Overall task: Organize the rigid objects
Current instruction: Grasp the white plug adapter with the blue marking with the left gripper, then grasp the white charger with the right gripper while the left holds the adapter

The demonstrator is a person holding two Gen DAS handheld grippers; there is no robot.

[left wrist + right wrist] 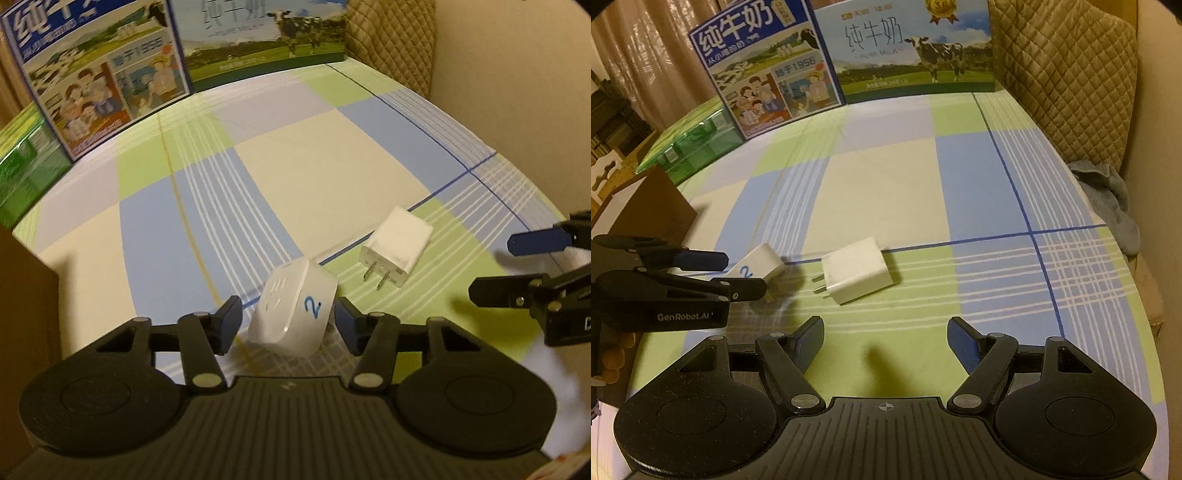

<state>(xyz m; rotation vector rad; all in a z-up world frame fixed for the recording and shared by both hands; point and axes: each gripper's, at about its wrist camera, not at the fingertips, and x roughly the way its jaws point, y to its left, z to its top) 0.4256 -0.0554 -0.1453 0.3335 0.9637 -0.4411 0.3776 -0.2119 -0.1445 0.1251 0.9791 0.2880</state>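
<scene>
Leftmost, a green box [694,142] lies flat on the checked bench [886,192], touching the left side of a blue milk carton [764,70]; a second milk carton [912,51] with a cow picture stands just right of the first. Nearer the cameras, the left tool [288,325] sits with its blue fingers [231,317] spread on either side of a white cube adapter [291,310] marked "2". The cube is tilted on an edge, the right finger looks to be against it, and a gap shows at the left finger, so the tool is released, not clamped. Just right of the cube, apart from it, a white charger [857,271] lies flat with its two prongs pointing toward the cube. The right tool [884,347] hangs above the bench on the near side of the charger, fingers wide apart and holding nothing. Far right of the charger, a grey cloth [1108,192] is bunched at the bench edge below a quilted cushion [1063,74].
</scene>
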